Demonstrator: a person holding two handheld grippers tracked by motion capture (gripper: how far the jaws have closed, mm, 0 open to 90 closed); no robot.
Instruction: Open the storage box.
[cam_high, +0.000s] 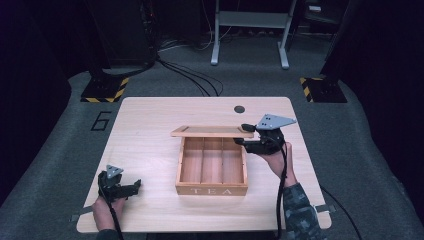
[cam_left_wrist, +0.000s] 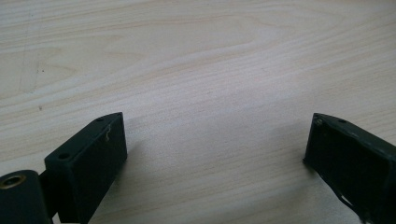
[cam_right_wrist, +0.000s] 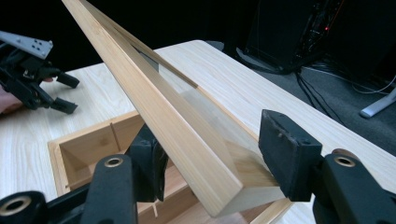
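Tea box (cam_high: 212, 170), wooden and marked TEA on its front wall, stands open near the middle of the table (cam_high: 145, 145), with three compartments visible in the high view. Nearest the person, the left tongs (cam_high: 134, 186) rest low at the table's near-left corner, held in the left hand (cam_high: 104, 205), well apart from the box. The left gripper view shows what the high view cannot resolve: both black jaws spread wide, with bare wood grain between them and nothing held. Farther in, the right hand (cam_high: 276, 161) holds the right tongs (cam_high: 243, 135) at the far right corner of the box, where the hinged lid (cam_high: 212, 131) is raised. From above, the lid appears as a thin strip along the far edge of the box. The right gripper view gives its real attitude: the lid (cam_right_wrist: 159, 112) rises steeply out of the box (cam_right_wrist: 88, 147), its framed clear pane facing the far side, and its near corner lies between the jaws of the right tongs (cam_right_wrist: 212, 154). The jaws are parted around that corner; whether both pads touch the wood cannot be told. That view also shows the left tongs (cam_right_wrist: 65, 93) farther off across the table. Beyond the table lie grey floor (cam_high: 350, 130), black cables (cam_high: 195, 77) and a grey stand (cam_high: 250, 30).
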